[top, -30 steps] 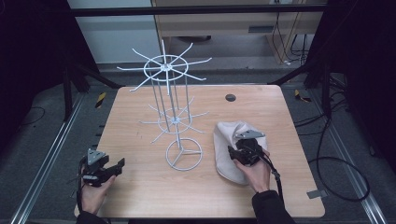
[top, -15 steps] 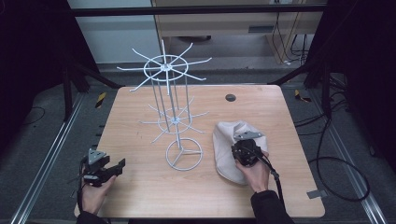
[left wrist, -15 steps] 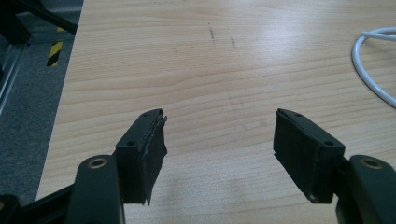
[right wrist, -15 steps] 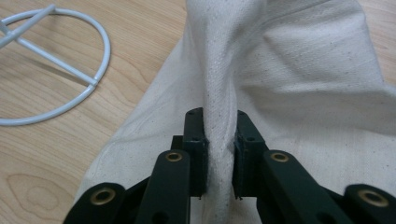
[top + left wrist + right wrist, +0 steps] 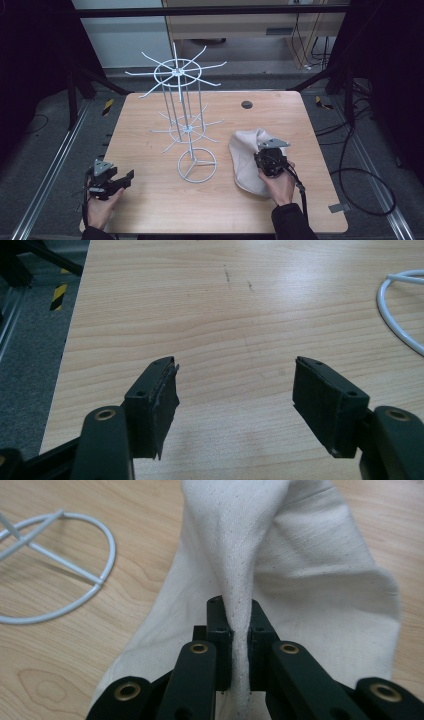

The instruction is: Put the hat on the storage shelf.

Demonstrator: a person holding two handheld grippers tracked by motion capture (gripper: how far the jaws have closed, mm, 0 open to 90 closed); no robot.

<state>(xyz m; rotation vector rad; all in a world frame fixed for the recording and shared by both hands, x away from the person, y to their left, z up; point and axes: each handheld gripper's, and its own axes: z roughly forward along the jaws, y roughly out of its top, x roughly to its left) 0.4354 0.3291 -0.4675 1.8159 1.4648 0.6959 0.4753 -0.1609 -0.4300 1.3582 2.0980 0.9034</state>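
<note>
A cream cloth (image 5: 246,156) lies bunched on the right half of the wooden table (image 5: 150,120). My right gripper (image 5: 270,161) rests on it and is shut on a raised fold of the cloth (image 5: 239,570), which the jaws pinch between them (image 5: 239,630). A white wire rack (image 5: 186,120) with spoked arms stands on a ring base (image 5: 197,165) at the table's middle. Near the front left corner my left gripper (image 5: 120,181) is open, its jaws wide apart over bare wood (image 5: 235,390).
A small dark round hole (image 5: 247,104) sits near the table's far edge. Part of the rack's ring base (image 5: 400,305) curves in at the right of the left gripper view and at the left of the right gripper view (image 5: 60,570). Metal rails and cables surround the table.
The right gripper has closed on the cloth and pulled a fold of it up slightly. The left gripper has stayed in place.
</note>
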